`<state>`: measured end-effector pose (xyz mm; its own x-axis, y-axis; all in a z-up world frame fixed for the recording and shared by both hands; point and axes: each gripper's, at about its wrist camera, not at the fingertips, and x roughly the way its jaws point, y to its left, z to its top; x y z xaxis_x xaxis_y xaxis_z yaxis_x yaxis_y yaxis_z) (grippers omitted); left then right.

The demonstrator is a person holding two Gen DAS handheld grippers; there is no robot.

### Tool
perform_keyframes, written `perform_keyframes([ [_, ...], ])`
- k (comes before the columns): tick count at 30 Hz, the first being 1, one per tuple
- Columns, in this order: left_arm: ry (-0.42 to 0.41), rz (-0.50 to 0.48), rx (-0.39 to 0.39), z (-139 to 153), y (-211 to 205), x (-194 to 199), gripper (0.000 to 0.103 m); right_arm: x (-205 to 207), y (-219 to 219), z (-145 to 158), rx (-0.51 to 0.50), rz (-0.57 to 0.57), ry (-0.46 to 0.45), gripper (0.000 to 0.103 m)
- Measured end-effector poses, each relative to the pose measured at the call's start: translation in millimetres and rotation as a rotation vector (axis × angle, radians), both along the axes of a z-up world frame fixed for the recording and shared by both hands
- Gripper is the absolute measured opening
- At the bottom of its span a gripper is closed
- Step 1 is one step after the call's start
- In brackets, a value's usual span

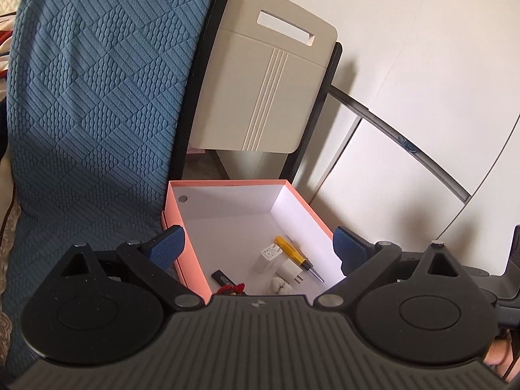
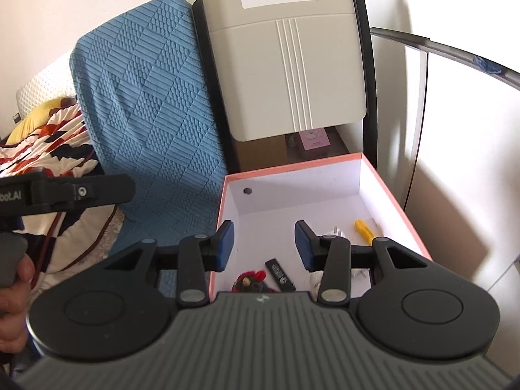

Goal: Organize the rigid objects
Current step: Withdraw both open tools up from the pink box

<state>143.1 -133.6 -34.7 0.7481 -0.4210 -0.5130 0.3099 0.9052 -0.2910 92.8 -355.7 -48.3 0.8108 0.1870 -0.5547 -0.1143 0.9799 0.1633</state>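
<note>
A pink box (image 1: pixel 240 182) with a white inside stands open below both grippers. On its floor lie a yellow-handled screwdriver (image 1: pixel 291 252), a white charger (image 1: pixel 268 256), a small white plug (image 1: pixel 290 269), a black stick (image 1: pixel 222 276), a red and black trinket (image 1: pixel 232 289) and a white fluffy piece (image 1: pixel 281 284). My left gripper (image 1: pixel 256 248) hangs above the box's near end, jaws wide open and empty. My right gripper (image 2: pixel 264 245) is over the box (image 2: pixel 395 201) too, open with nothing between its pads. Below it I see the black stick (image 2: pixel 280 274), the trinket (image 2: pixel 250 281) and the screwdriver (image 2: pixel 364 227).
A blue textured cushion (image 1: pixel 97 97) leans left of the box. A beige panel with a handle slot (image 1: pixel 260 87) stands behind it in a black frame. White walls (image 1: pixel 422 65) close off the right. A patterned blanket (image 2: pixel 42 136) and a hand (image 2: pixel 16 279) on the other tool are at left.
</note>
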Motion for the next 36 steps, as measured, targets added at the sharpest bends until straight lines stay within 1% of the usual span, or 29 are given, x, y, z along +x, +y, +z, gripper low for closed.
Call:
perform_keyframes([
  [4, 0.012, 0.000, 0.006, -7.4, 0.4, -10.2, 0.099, -16.0, 1.6, -5.3, 0.005, -0.031, 0.007, 0.044],
  [9, 0.036, 0.008, 0.015, -19.6, 3.5, -16.9, 0.099, -29.1, 1.3, -20.7, 0.017, -0.051, 0.040, 0.044],
  [13, 0.040, 0.022, 0.044, -27.5, 5.3, -21.5, 0.099, -36.1, 0.0, -35.8, 0.015, -0.061, 0.075, 0.044],
  [17, 0.047, 0.017, 0.064, -33.7, 4.5, -24.3, 0.099, -41.5, -2.8, -45.2, 0.005, -0.077, 0.097, 0.044],
  [21, 0.052, 0.022, 0.094, -39.0, 5.8, -26.4, 0.099, -46.9, -6.1, -51.1, -0.008, -0.090, 0.111, 0.044],
  [24, 0.057, 0.021, 0.097, -43.1, 7.3, -28.0, 0.099, -50.3, -9.7, -54.6, 0.006, -0.098, 0.118, 0.044],
  [27, 0.064, 0.017, 0.104, -46.6, 7.0, -28.4, 0.099, -50.7, -12.4, -58.3, 0.005, -0.109, 0.129, 0.044],
  [30, 0.069, 0.004, 0.114, -47.3, 4.3, -27.9, 0.099, -50.5, -13.3, -58.2, -0.005, -0.101, 0.122, 0.044],
  [32, 0.061, 0.005, 0.125, -45.9, 2.9, -28.1, 0.100, -49.3, -15.3, -56.7, -0.002, -0.115, 0.115, 0.056],
  [33, 0.056, 0.007, 0.132, -45.0, 2.2, -28.2, 0.101, -48.6, -16.8, -56.2, 0.002, -0.120, 0.111, 0.074],
  [34, 0.055, 0.008, 0.134, -44.6, 1.9, -28.2, 0.101, -48.0, -17.9, -55.6, 0.007, -0.121, 0.104, 0.085],
  [35, 0.057, 0.008, 0.130, -44.4, 2.1, -27.9, 0.101, -47.9, -18.4, -54.9, 0.008, -0.121, 0.093, 0.102],
  [36, 0.060, 0.010, 0.125, -44.6, 2.5, -27.6, 0.101, -47.6, -18.5, -54.2, 0.003, -0.126, 0.086, 0.103],
])
